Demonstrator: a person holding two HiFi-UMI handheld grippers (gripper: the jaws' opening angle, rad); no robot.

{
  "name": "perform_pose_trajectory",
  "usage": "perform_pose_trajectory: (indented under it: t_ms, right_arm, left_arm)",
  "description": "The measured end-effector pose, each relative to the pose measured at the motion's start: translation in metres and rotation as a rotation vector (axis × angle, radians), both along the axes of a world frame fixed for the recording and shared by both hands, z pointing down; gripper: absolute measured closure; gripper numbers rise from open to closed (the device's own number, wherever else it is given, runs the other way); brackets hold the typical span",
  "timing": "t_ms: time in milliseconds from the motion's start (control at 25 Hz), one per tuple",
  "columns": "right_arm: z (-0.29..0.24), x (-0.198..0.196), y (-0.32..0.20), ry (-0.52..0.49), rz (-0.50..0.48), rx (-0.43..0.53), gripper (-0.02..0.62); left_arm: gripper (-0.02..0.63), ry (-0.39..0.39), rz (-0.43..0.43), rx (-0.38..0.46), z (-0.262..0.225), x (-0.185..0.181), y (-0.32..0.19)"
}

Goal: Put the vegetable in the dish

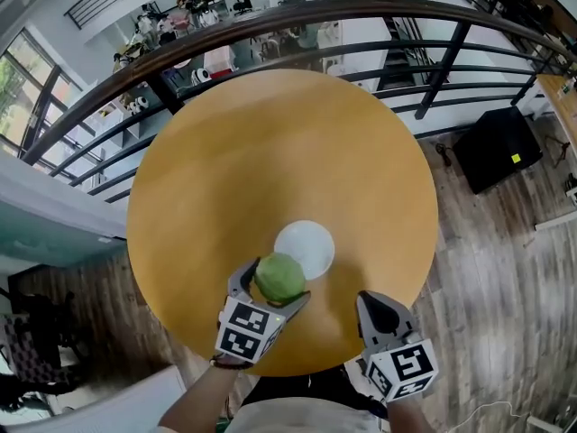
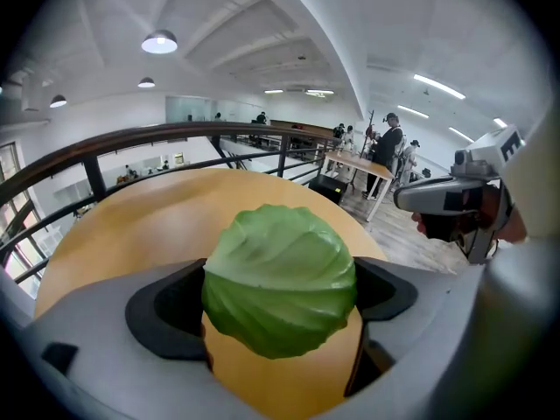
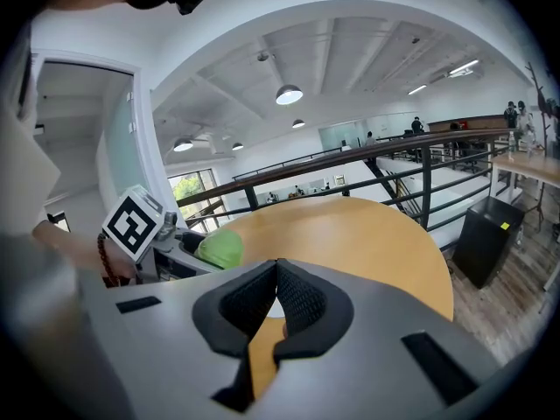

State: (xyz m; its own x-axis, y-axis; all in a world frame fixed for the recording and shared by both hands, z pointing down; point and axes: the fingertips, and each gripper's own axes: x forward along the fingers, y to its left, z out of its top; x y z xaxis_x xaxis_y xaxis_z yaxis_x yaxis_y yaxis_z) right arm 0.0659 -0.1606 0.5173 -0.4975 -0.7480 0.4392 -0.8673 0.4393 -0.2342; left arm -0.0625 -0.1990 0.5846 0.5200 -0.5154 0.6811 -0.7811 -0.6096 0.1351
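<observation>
Gripped cabbage (image 1: 280, 278) not yet in the dish (image 1: 313, 240)
The left gripper (image 1: 273, 286) clamps it at the dish's edge; the right gripper (image 1: 374, 307), jaws together, is empty; placing remains.

- Cabbage (image 1: 280, 278): light green, with paler leaf folds on top (darker green lower down).
- Dish (image 1: 311, 242): plain white.
- Table (image 1: 270, 161): honey-yellow wood, no pattern.
- Left gripper (image 1: 273, 286) and right gripper (image 1: 371, 301): grey bodies, black pads.
- Marker cubes (image 1: 245, 330): white with black square patterns.
- Floor (image 1: 505, 269): grey-brown planks.
- Railing (image 1: 297, 12): dark brown top rail, black bars.
</observation>
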Motion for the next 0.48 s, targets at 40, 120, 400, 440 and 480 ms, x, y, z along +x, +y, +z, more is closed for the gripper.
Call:
perform_pose_trajectory:
  t_ms: [40, 120, 400, 440, 480]
  right_arm:
    - [0.003, 0.001, -0.002, -0.001, 0.001, -0.004, 0.572]
    - [0.008, 0.003, -0.006, -0.004, 0.004, -0.011, 0.572]
    - [0.016, 0.008, -0.018, -0.017, 0.015, -0.022, 0.572]
    - [0.017, 0.008, -0.018, -0.019, 0.017, -0.024, 0.572]
    - [0.018, 0.009, -0.018, -0.022, 0.02, -0.026, 0.572]
  left_arm:
    - [0.107, -0.014, 0.007, -0.004, 0.005, 0.001, -0.005]
    - [0.107, -0.039, 0.024, -0.015, 0.015, 0.006, -0.012]
    - [0.107, -0.103, 0.072, -0.065, 0.048, 0.016, -0.029]
    - [0.107, -0.113, 0.079, -0.072, 0.053, 0.016, -0.031]
    - [0.107, -0.123, 0.088, -0.08, 0.058, 0.017, -0.032]
